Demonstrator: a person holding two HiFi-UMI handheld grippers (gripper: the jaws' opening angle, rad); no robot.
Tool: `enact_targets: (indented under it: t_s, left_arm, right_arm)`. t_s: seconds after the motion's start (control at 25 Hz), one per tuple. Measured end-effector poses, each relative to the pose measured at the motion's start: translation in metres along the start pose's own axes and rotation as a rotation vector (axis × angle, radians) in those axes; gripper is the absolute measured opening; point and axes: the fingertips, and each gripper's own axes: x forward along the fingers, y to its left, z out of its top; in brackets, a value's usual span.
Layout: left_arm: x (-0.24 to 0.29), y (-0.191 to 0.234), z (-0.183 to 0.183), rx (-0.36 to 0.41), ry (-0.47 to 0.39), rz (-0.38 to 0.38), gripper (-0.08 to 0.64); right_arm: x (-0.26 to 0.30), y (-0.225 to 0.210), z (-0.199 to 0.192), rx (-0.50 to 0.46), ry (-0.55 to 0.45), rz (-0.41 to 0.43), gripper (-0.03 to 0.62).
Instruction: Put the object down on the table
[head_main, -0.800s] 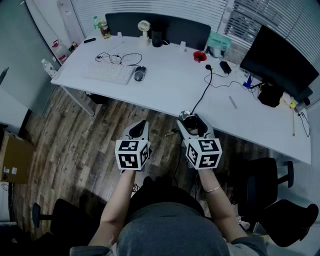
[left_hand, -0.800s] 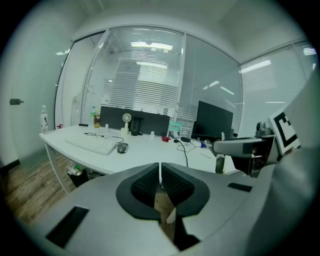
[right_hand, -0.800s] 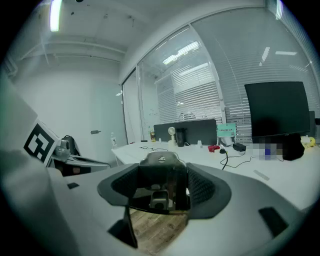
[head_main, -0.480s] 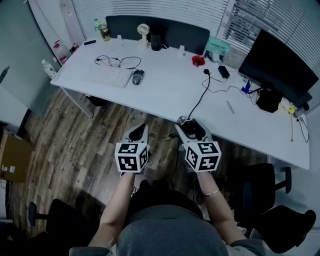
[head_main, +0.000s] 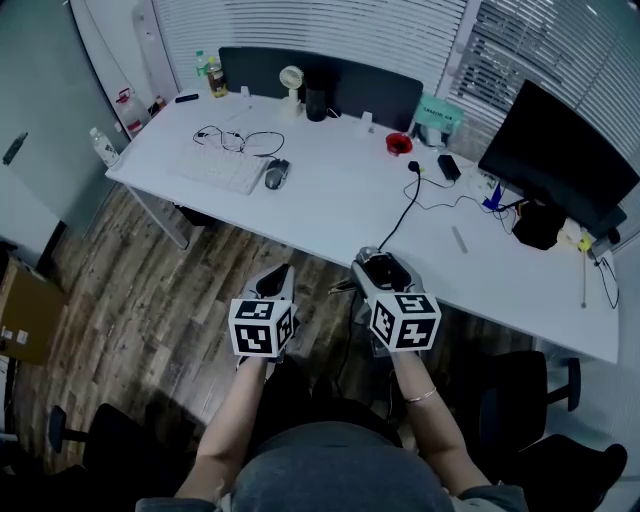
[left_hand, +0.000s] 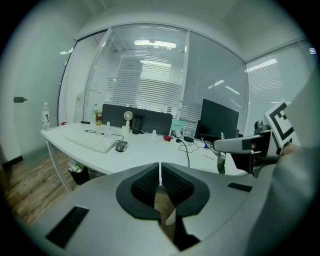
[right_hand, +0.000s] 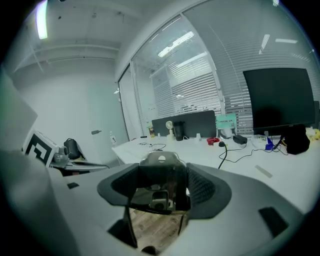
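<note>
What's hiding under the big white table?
A dark bin stands on the wooden floor under the table, at its keyboard end. The tabletop covers the rest beneath it, so nothing more can be seen.

What kind of thing the shiny metal object (right_hand: 161, 167) in the right gripper (head_main: 379, 263) is cannot be told, and in the head view the gripper's own body hides most of it. The small items (head_main: 366, 119) along the far edge of the desk (head_main: 340, 190) are too small to name.
</note>
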Motion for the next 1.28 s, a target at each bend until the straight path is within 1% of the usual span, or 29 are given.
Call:
enact_targets:
  t_s: [0.16, 0.32, 0.44, 0.76, 1.0, 1.12, 1.28]
  left_arm:
    - [0.019, 0.011, 0.006, -0.011, 0.005, -0.003, 0.031]
    - [0.046, 0.030, 0.014, -0.017, 0.013, -0.010, 0.031]
    - [0.069, 0.047, 0.025, -0.017, 0.012, -0.029, 0.031]
    - [0.127, 0.113, 0.068, -0.023, 0.002, -0.060, 0.031]
    - [0.166, 0.157, 0.092, -0.018, 0.012, -0.087, 0.031]
    - [0.183, 0.170, 0.100, -0.013, 0.019, -0.106, 0.031]
    - [0.200, 0.177, 0.106, -0.014, 0.027, -0.130, 0.031]
  right_arm:
    - [0.019, -0.010, 0.004, 0.020, 0.012, -0.004, 0.291]
    - [0.049, -0.018, 0.013, 0.034, 0.019, -0.017, 0.291]
    - [0.077, -0.022, 0.022, 0.039, 0.022, -0.031, 0.291]
    - [0.166, -0.026, 0.053, 0.038, 0.045, -0.074, 0.291]
    - [0.217, -0.034, 0.076, 0.053, 0.050, -0.126, 0.291]
    - [0.235, -0.039, 0.083, 0.063, 0.051, -0.151, 0.290]
    - [0.250, -0.045, 0.087, 0.076, 0.057, -0.174, 0.290]
